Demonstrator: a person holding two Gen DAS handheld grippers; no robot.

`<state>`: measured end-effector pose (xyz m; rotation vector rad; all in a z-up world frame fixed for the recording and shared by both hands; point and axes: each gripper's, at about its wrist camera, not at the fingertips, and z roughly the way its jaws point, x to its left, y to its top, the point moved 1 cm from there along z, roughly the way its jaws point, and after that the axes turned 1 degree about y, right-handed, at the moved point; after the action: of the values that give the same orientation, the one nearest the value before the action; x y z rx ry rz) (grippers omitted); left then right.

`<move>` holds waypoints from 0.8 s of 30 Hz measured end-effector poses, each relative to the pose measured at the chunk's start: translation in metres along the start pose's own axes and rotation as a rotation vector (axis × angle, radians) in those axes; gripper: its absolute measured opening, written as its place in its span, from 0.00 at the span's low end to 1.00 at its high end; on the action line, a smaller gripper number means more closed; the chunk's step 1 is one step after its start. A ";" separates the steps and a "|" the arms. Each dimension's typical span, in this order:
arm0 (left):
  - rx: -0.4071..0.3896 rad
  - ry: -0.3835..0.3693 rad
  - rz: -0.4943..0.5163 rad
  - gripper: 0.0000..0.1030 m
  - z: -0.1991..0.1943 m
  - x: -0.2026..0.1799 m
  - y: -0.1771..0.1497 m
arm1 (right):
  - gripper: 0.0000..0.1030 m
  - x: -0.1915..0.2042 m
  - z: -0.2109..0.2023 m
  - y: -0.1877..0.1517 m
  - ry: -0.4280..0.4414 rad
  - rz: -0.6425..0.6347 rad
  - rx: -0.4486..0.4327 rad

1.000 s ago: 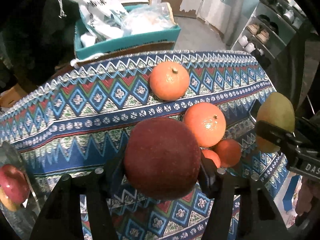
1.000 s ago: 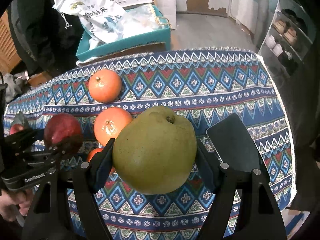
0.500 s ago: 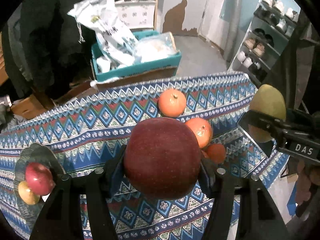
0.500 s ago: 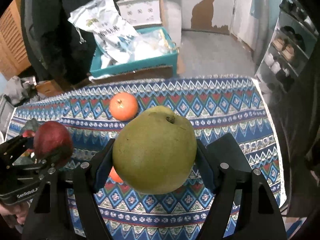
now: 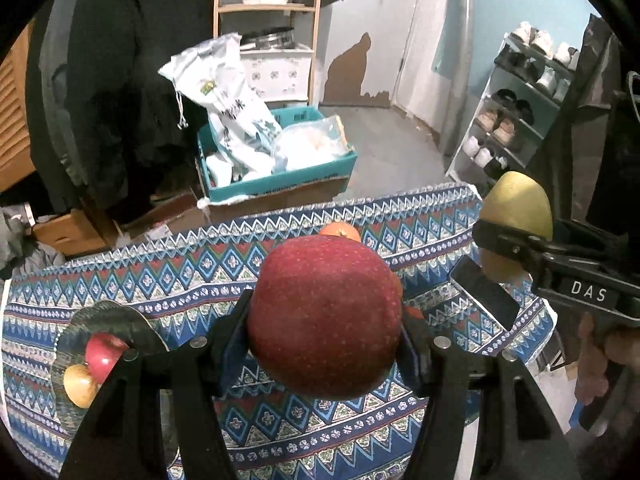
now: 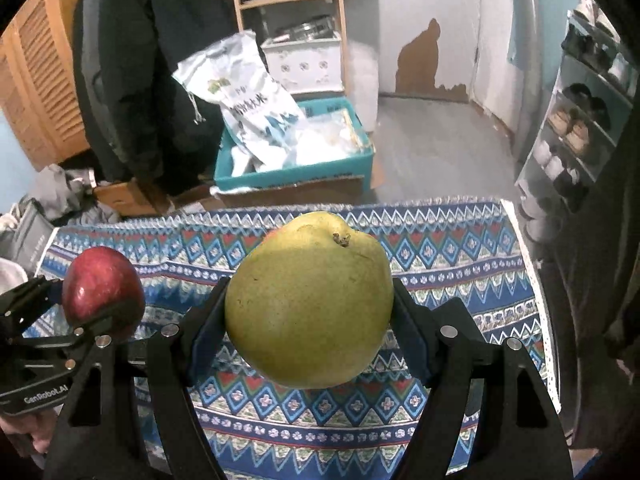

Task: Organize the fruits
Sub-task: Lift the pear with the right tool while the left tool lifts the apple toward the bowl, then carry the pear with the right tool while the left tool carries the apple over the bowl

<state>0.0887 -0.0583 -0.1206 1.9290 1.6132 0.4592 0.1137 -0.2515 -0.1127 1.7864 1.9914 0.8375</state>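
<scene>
Mid-carry above the patterned table (image 5: 168, 276): the left gripper (image 5: 324, 340) pinches an apple (image 5: 324, 316), the right gripper (image 6: 308, 332) a pear (image 6: 308, 308). Next, likely, each needs lowering onto the plate (image 5: 112, 316) at the left, where two fruits sit.

A dark red apple (image 5: 324, 316), finely speckled, is held above the patterned table (image 5: 168, 276) between the pads of the left claw (image 5: 325, 344). A yellow-green pear (image 6: 310, 300), stem end tilted up, is gripped in the right claw (image 6: 310, 340), also clear of the table. A smaller red apple (image 5: 102, 354) and a yellow fruit (image 5: 80, 386) are seen touching on a dark plate (image 5: 116, 320), with an orange (image 5: 340, 231) partly hidden behind the held apple.
</scene>
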 end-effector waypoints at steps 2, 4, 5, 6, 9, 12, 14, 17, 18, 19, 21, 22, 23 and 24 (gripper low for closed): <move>-0.016 0.003 0.004 0.62 -0.008 -0.001 0.000 | 0.73 0.004 -0.006 0.003 0.006 -0.005 -0.014; -0.031 0.002 0.004 0.62 -0.015 0.000 0.001 | 0.73 0.008 -0.012 0.005 0.011 -0.011 -0.025; -0.036 0.002 0.003 0.62 -0.019 0.001 0.002 | 0.73 0.010 -0.015 0.007 0.013 -0.015 -0.032; -0.041 0.000 0.000 0.62 -0.022 0.003 0.002 | 0.73 0.012 -0.018 0.009 0.016 -0.019 -0.037; -0.057 0.000 -0.012 0.62 -0.033 0.008 0.003 | 0.73 0.020 -0.024 0.013 0.029 -0.028 -0.052; -0.072 0.003 -0.021 0.62 -0.040 0.015 0.003 | 0.73 0.028 -0.029 0.014 0.040 -0.036 -0.063; -0.079 0.007 -0.027 0.62 -0.045 0.019 0.002 | 0.73 0.034 -0.031 0.017 0.047 -0.044 -0.069; -0.091 0.017 -0.038 0.62 -0.052 0.028 0.001 | 0.73 0.045 -0.034 0.022 0.059 -0.054 -0.077; -0.094 0.021 -0.040 0.62 -0.054 0.031 0.000 | 0.73 0.047 -0.034 0.022 0.063 -0.056 -0.080; -0.098 0.027 -0.045 0.62 -0.056 0.033 0.000 | 0.73 0.049 -0.035 0.023 0.067 -0.058 -0.082; -0.103 0.031 -0.057 0.62 -0.060 0.041 0.000 | 0.73 0.057 -0.036 0.026 0.075 -0.066 -0.085; -0.104 0.034 -0.062 0.62 -0.062 0.044 -0.001 | 0.73 0.061 -0.036 0.028 0.079 -0.071 -0.086; -0.107 0.039 -0.067 0.62 -0.063 0.048 -0.002 | 0.73 0.066 -0.035 0.028 0.084 -0.076 -0.086; -0.108 0.043 -0.073 0.62 -0.065 0.052 -0.003 | 0.73 0.070 -0.034 0.029 0.089 -0.083 -0.085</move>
<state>0.0588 0.0056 -0.0772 1.7857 1.6453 0.5506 0.1050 -0.1883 -0.0589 1.6353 2.0373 0.9749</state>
